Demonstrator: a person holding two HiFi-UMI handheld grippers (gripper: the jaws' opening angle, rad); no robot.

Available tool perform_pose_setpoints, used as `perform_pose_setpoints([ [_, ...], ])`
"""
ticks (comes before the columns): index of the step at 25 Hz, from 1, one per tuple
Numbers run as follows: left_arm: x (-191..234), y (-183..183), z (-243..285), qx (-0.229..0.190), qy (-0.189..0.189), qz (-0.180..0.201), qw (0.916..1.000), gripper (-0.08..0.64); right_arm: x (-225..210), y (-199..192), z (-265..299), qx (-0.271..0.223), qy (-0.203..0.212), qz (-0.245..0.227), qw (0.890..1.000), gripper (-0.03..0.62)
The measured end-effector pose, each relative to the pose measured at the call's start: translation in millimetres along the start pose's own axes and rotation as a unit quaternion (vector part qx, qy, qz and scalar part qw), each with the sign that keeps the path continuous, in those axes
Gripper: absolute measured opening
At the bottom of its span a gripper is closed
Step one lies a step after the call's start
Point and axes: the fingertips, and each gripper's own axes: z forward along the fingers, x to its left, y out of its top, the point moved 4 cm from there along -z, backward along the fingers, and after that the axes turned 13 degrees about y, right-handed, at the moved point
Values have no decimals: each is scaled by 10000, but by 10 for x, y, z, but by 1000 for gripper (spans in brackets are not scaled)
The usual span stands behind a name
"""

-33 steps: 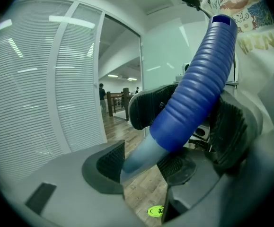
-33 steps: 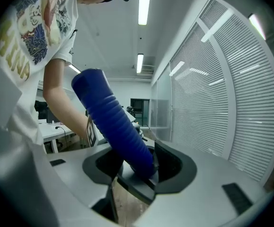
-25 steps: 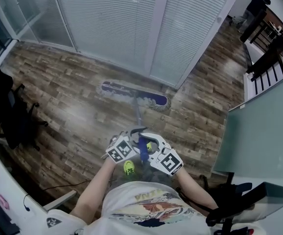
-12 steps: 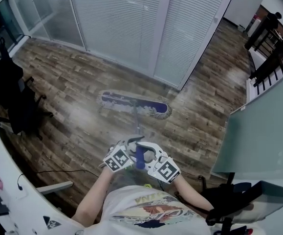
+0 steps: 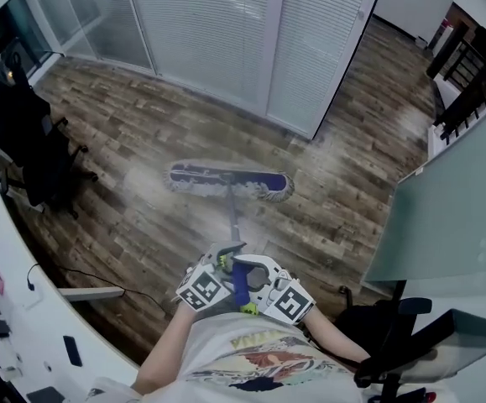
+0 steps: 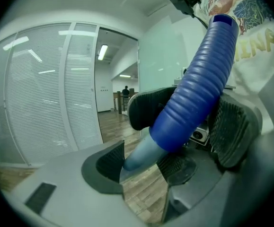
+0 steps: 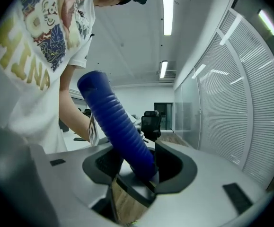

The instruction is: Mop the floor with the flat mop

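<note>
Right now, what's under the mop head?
Wood floor shows all round the mop head, which lies flat on it. The strip beneath is covered, so its state can't be seen.

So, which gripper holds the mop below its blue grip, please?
The left gripper, shut on the pale shaft; the right gripper clamps the ribbed blue grip itself.

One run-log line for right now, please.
step: mopping | left gripper: shut on mop handle | right gripper: shut on mop handle | mop head: flat on wood floor, ahead of person

Both hand-held grippers [image 5: 226, 253] [image 5: 253, 265] adjacent, apparently clamped
</note>
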Motion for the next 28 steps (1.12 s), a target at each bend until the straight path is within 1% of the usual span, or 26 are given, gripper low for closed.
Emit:
perform_pose_setpoints([
  [3, -131, -33, -60, 3, 93, -51, 9999, 176, 143, -42, -34, 40, 133, -79, 9999, 190],
  [6, -108, -60, 15, 2, 50, 35, 10000, 176, 84, -112, -47, -84, 98, -69, 9999, 190],
  [9, 22, -17, 24, -44, -14, 96, 9999, 175, -38, -52, 12, -28, 241, -133, 9996, 195],
  [12, 235, 29, 32, -89, 30, 166, 9998, 172, -222, 11, 113, -25, 423, -146, 9990, 195],
  [14, 390, 8, 53, -87, 64, 167, 9998, 170, -353, 13, 199, -18, 472, -140, 9988, 195],
  [20, 1032, -84, 207, -105, 55, 107, 9999, 170, -930, 10, 527, 38, 425, -116, 9990, 195],
  [25, 1744, -54, 328, -165, 17, 39, 9999, 172, -1565, 139, 860, 93, 384, -167, 9991, 195],
  [28, 2241, -55, 354, -186, -26, 2, 9998, 172, -1970, 239, 1137, 117, 341, -172, 9992, 195],
])
